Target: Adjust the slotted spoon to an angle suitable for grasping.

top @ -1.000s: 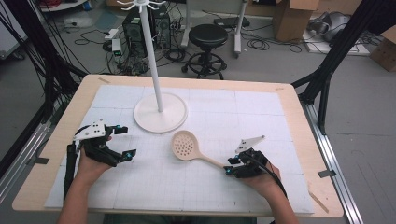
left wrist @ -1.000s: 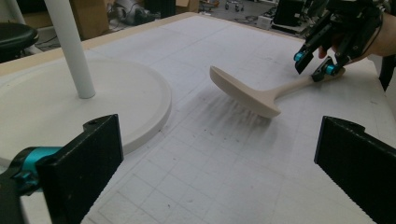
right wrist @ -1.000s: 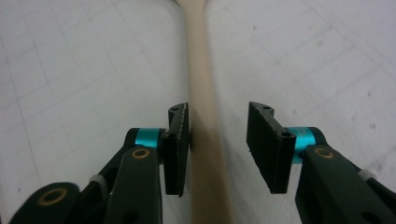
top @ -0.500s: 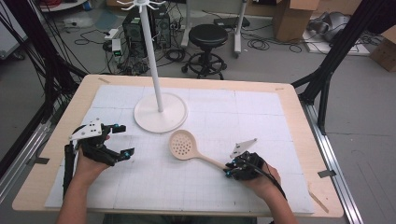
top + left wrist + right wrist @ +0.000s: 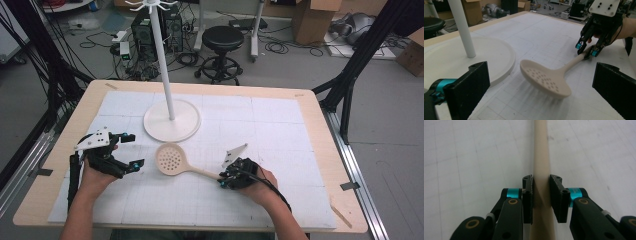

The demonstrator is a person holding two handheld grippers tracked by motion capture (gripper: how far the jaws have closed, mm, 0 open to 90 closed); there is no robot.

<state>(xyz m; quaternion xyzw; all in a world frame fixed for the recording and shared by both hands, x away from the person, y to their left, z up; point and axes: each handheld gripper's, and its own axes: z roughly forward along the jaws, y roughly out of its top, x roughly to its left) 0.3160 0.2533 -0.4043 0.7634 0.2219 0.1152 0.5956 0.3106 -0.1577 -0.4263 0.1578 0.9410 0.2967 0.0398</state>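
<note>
Your left gripper (image 5: pixel 129 150) sat at the left of the bench (image 5: pixel 310 107), jaws spread wide, holding nothing, pointed toward the spoon. In the left gripper view both jaws framed the spoon bowl without touching it. Just beyond it stood the white stand (image 5: pixel 171 120), round base flat on the white mat (image 5: pixel 280 125), pole upright. The slotted spoon (image 5: pixel 172 161) was near the middle of the mat, just in front of the stand base, bowl to the left, handle running right and toward you. The bowl looked blurred and slightly raised; can't tell if it touched the mat. Your right gripper (image 5: pixel 223 180) had its jaws clamped on the handle end, one jaw each side, as the right gripper view (image 5: pixel 541 195) showed.
</note>
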